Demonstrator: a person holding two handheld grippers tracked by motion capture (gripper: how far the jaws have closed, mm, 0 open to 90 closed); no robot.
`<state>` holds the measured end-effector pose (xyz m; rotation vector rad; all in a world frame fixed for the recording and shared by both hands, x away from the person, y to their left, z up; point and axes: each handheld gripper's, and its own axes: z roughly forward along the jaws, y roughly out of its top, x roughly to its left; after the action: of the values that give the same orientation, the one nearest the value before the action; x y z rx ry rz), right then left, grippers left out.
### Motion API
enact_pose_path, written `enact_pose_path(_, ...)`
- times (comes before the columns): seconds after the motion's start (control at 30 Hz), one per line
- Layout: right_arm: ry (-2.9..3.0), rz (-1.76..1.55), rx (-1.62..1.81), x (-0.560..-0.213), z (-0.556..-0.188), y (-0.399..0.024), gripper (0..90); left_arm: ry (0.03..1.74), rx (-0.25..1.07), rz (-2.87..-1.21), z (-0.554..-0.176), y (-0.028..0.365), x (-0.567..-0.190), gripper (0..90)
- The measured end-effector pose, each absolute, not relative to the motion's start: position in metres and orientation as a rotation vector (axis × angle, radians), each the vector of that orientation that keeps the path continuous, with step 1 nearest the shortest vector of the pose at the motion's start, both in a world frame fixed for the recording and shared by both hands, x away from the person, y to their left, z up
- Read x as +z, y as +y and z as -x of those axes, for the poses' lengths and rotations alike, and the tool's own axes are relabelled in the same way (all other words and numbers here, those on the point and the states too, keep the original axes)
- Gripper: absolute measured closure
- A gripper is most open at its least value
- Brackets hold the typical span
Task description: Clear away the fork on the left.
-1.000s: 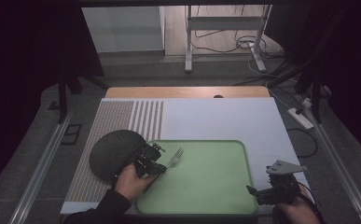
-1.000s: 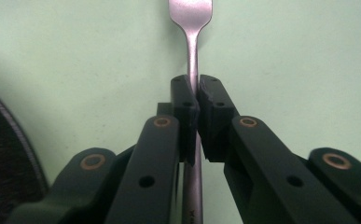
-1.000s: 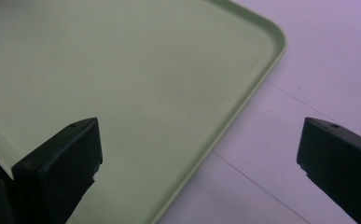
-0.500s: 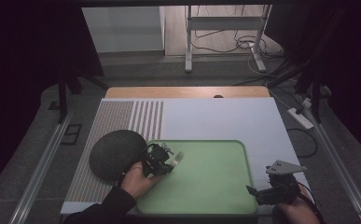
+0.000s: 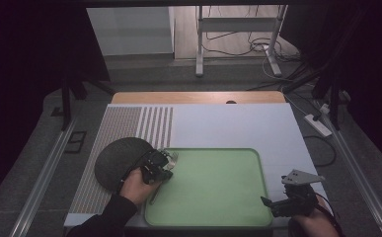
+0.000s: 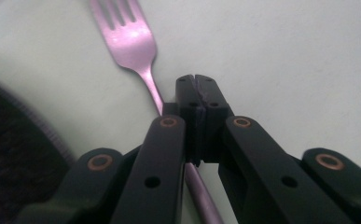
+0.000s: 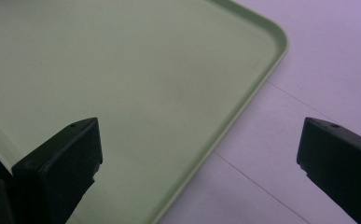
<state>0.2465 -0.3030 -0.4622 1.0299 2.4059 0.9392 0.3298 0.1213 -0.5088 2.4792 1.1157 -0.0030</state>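
My right gripper (image 7: 199,172) is hovering with its two black fingers (image 7: 59,170) standing wide apart, nothing between them. Below them I am looking down on the pale green tray (image 7: 257,70), its rounded corner lying toward the upper right. The tray's raised rim is running diagonally between my fingers, and beside it the white surface (image 7: 318,60) is showing a thin seam.
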Motion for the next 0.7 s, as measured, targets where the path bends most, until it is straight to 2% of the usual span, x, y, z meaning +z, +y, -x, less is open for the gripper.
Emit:
enact_pose_path(0.43, 2.406, -1.029, 0.942, -0.462, -0.246, -0.303, 0.3, 1.189, -0.028, -2.448, -0.331, 0.142, -0.509, 88.0)
enact_pose_path(0.53, 2.406, -1.027, 0.943, -0.462, -0.246, -0.303, 0.3, 1.167, -0.077, -2.406, -0.331, 0.145, -0.508, 88.0)
enact_pose_path(0.63, 2.407, -1.031, 0.943, -0.462, -0.246, -0.303, 0.3, 1.138, -0.074, -2.378, -0.33, 0.147, -0.503, 84.1)
enact_pose_path(0.7, 2.407, -1.031, 0.943, -0.462, -0.246, -0.303, 0.3, 1.115, -0.057, -2.358, -0.328, 0.149, -0.5, 78.3)
